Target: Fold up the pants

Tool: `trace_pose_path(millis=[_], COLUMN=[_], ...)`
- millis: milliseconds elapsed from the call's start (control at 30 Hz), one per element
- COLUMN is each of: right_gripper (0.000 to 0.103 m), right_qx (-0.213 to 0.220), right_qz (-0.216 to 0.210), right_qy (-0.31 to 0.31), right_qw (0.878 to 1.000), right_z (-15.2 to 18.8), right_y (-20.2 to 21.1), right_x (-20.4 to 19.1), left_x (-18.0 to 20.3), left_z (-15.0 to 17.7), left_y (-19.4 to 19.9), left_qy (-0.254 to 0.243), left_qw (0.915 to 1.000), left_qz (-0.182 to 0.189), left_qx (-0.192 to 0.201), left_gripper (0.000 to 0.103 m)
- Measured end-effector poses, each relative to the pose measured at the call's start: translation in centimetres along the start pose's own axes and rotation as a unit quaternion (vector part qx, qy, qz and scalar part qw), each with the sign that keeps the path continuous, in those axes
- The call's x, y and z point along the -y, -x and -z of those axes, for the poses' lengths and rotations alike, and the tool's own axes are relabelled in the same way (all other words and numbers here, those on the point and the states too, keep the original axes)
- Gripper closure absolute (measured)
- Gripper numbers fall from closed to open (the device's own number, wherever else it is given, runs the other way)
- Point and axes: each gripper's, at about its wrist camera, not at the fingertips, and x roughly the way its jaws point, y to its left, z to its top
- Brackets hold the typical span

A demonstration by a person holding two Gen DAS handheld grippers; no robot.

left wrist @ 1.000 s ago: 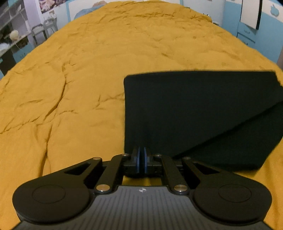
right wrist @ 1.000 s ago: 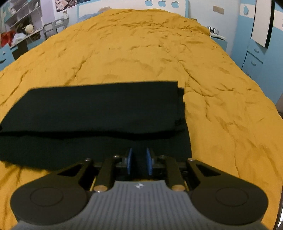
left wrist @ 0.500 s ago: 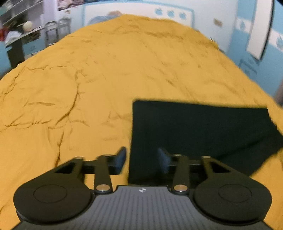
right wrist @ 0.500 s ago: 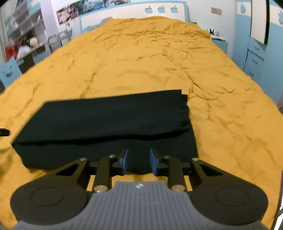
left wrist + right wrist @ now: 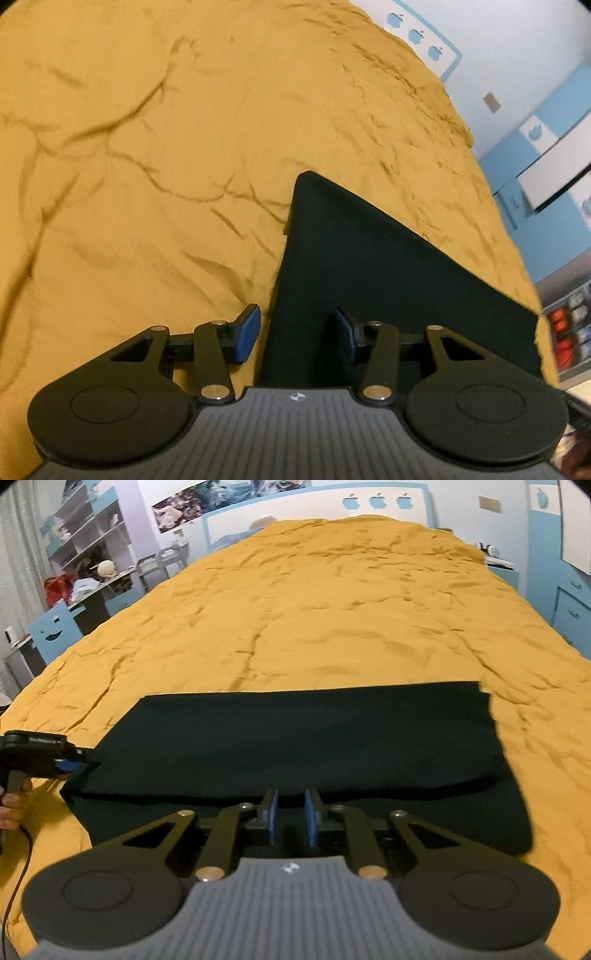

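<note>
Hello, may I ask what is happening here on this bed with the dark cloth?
A person holding a two-finger gripper in each hand is folding black pants on a bed with a wrinkled mustard-yellow cover. The pants lie as a flat rectangle, an upper layer folded over a lower one. The left gripper is open at the pants' left end, holding nothing. The right gripper is also open, low over the near edge, gripping no fabric.
</note>
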Motion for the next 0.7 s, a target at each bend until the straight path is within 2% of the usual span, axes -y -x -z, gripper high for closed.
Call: trace_pose_path(millis=[67,167,333,533,700], right_gripper=[0.092,0.092,0.095,0.096,0.096], right_qx=[-0.005,-0.008,-0.02,-0.042,-0.025], right_qz=[0.0,-0.002,0.005,0.023,0.016], right_qy=[0.003,0.001,0.011,0.033,0.019], right_qw=[1.0,1.0,1.0,0.998,0.999], right_z=[-0.2,-0.3,-0.5,-0.3,-0.9], right_y=[-1.0,-2.1,-3.9,-5.2,-3.4], right_x=[-0.3,-0.4,-0.7,-1.3,-0.7], left_x=[-0.9,-1.5,-1.7,0.2,4.7], left_z=[-0.1,-0.6,-1.0,-1.4,-2.9], left_y=[-0.6,-1.2,-1.4,0.5,3.4], left_qy=[0.023,0.043,0.056,0.057,0.038], left_qw=[0.9995,0.998,0.9968,0.9967,0.9966], left_qz=[0.02,0.044,0.057,0.052,0.052], left_qx=[-0.003,-0.01,-0.005,0.026,0.051], left_gripper=[0.056,0.07,0.087,0.093,0.093])
